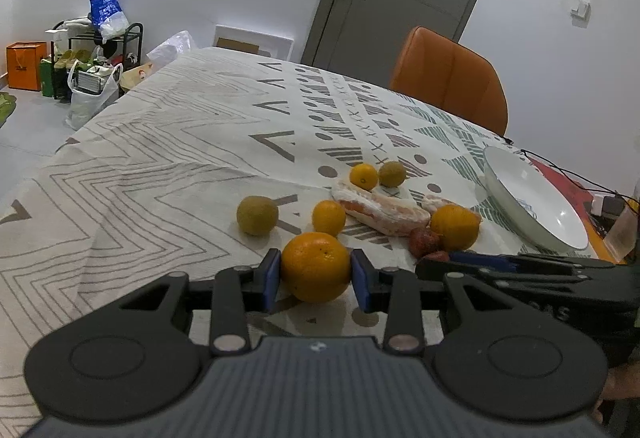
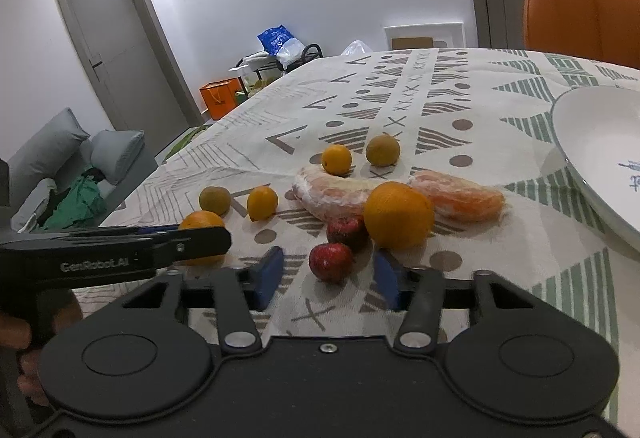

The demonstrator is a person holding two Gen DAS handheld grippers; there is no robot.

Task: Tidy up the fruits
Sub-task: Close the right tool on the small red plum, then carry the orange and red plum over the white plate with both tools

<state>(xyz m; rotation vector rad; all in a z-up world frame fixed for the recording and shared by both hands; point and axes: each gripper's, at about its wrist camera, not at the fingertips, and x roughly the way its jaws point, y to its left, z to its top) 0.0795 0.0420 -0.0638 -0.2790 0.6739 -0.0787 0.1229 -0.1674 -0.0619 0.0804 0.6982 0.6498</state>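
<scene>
My left gripper [image 1: 316, 274] is shut on a large orange [image 1: 316, 266], its blue pads against both sides, low over the tablecloth. My right gripper [image 2: 326, 274] is open around a small red fruit [image 2: 331, 262] without touching it. A second red fruit [image 2: 347, 232] and another large orange [image 2: 398, 216] lie just beyond. Two small oranges [image 2: 262, 203] [image 2: 337, 159], two greenish fruits [image 2: 215, 200] [image 2: 383, 150] and two wrapped orange pieces [image 2: 332, 196] [image 2: 460, 194] lie further back. A white plate [image 2: 592, 142] sits at the right.
An orange chair [image 1: 448, 78] stands at the table's far side. Cables and small items [image 1: 600, 198] lie behind the plate [image 1: 532, 198]. Bags and a rack [image 1: 92, 54] stand on the floor at the far left.
</scene>
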